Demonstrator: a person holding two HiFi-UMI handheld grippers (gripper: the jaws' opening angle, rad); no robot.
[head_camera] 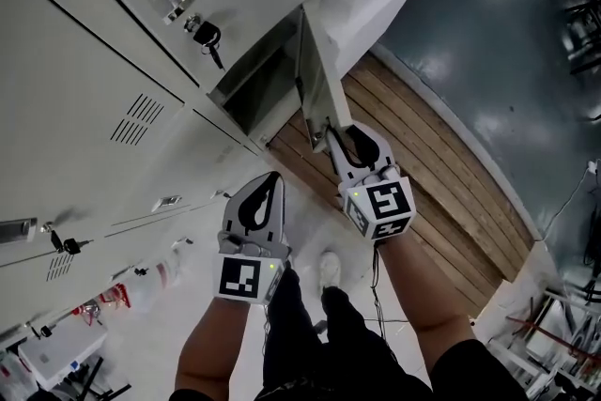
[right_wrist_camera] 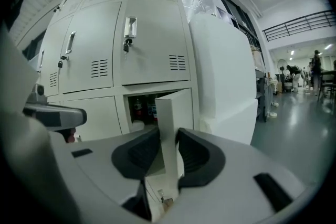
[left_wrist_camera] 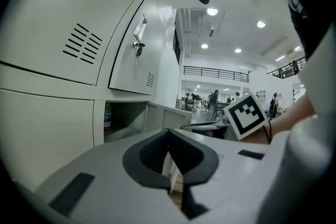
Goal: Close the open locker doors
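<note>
1. Head view: the right gripper (head_camera: pixel 331 138) is clenched on the free edge of the open locker door (head_camera: pixel 315 80). The door is pale grey, bottom row, and swung out from the locker bank (head_camera: pixel 103 42) over the wooden floor strip (head_camera: pixel 423 174). The left gripper (head_camera: pixel 273 177) hovers near the lower lockers with its jaws together on nothing. Each marker cube (head_camera: pixel 380 207) carries black-and-white squares, with no words.
2. Left gripper view: the left gripper (left_wrist_camera: pixel 169 132) has its pads meeting at the tips, empty. Beyond it, the locker door (left_wrist_camera: pixel 165 115) stands ajar beside its dark compartment.
3. Right gripper view: the right gripper (right_wrist_camera: pixel 169 136) grips the locker door (right_wrist_camera: pixel 173 110), whose edge stands upright between the pads. Bottles (right_wrist_camera: pixel 137 106) stand inside, their labels too small to read.
</note>
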